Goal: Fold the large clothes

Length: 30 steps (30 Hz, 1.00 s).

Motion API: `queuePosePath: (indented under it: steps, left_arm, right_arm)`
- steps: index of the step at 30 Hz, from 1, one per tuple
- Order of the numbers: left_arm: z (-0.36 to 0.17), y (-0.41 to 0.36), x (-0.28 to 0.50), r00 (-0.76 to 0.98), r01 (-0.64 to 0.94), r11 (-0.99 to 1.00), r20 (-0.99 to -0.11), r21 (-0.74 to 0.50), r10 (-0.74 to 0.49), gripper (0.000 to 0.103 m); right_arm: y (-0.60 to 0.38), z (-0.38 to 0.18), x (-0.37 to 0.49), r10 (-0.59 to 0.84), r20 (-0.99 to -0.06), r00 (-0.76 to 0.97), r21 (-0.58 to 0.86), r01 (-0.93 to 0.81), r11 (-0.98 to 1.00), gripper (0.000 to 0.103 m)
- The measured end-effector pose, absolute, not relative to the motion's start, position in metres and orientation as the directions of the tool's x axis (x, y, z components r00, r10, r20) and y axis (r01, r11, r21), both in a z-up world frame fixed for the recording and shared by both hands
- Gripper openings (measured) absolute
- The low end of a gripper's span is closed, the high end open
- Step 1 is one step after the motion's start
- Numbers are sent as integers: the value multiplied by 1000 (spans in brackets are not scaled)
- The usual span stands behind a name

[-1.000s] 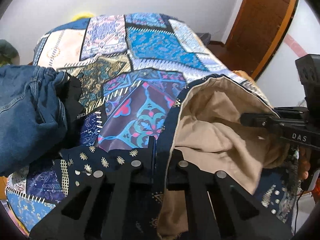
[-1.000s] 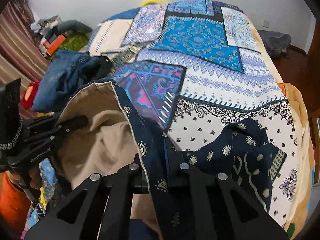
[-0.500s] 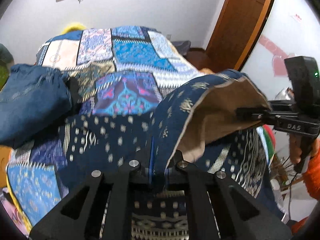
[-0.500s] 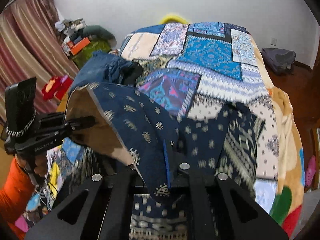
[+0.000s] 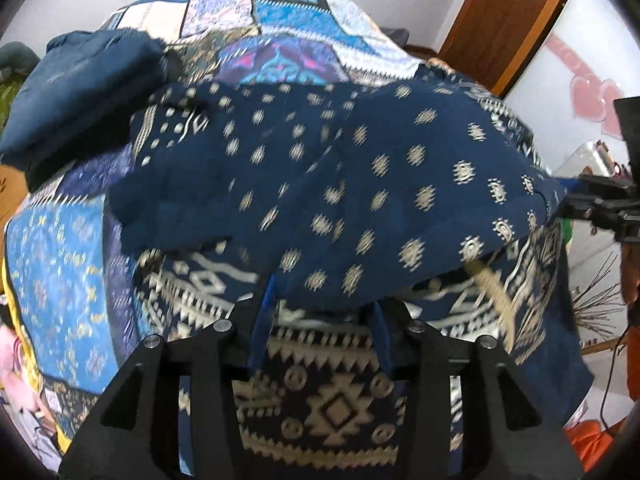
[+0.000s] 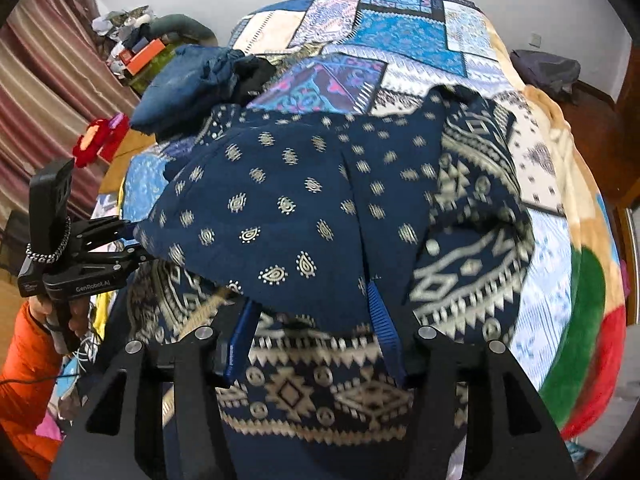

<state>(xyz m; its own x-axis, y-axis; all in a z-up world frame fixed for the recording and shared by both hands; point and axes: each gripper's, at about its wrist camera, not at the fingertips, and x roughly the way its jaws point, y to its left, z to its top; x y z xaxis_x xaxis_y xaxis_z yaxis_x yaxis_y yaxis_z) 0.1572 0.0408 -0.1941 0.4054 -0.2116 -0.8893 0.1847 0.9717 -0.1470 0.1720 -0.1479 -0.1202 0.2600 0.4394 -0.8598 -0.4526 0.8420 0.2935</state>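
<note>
While "GenRobot.AI" marks the left tongs (image 6: 136,240), both apparently gape; garment (image 6: 304,216) folded.

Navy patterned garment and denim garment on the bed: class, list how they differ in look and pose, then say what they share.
The navy patterned garment carries pale printed motifs; the denim garment is plain blue. The navy patterned garment is spread wide with one layer folded over another; the denim garment is bunched in a heap. The navy patterned garment lies nearest the cameras; the denim garment sits farther back on the left. Both are blue clothes on the patchwork bedspread.
</note>
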Motion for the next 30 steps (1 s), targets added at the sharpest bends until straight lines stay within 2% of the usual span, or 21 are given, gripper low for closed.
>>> queuePosePath:
  steps: [6,8,10,12,14,22,27,30]
  left_arm:
    - [-168,53,141,457,187,977,-872,-99,-175,44]
    - [-152,56,139,493,182,979,-852,-96,-175,47]
    - [-134,60,140,540,172,980,-823,-97,-177,58]
    - [-120,62,147,588,155,984,-792,-90,-165,63]
    - [-115,59,158,609,137,988,-780,-76,-144,65]
    - [-157,37,192,523,127,981,-831,-146,-191,65]
    - [-206,21,182,446,153,986,-887,-60,-123,65]
    - [-205,20,173,481,167,985,-869,-34,-112,66]
  right_arm:
    - [-160,-95,162,450,-837,312,282,-459,843,50]
    - [-162,-80,163,463,-816,346,279,-466,840,51]
    - [-160,-71,168,475,-798,372,276,-475,835,52]
    - [-157,-63,174,483,-777,404,274,-473,837,56]
    - [-151,-63,183,475,-768,429,267,-459,847,56]
    - [-123,-114,197,422,-836,351,259,-425,867,56]
    - [-116,-155,183,374,-891,259,230,-451,862,56]
    - [-118,-151,174,349,-894,280,185,-479,858,56]
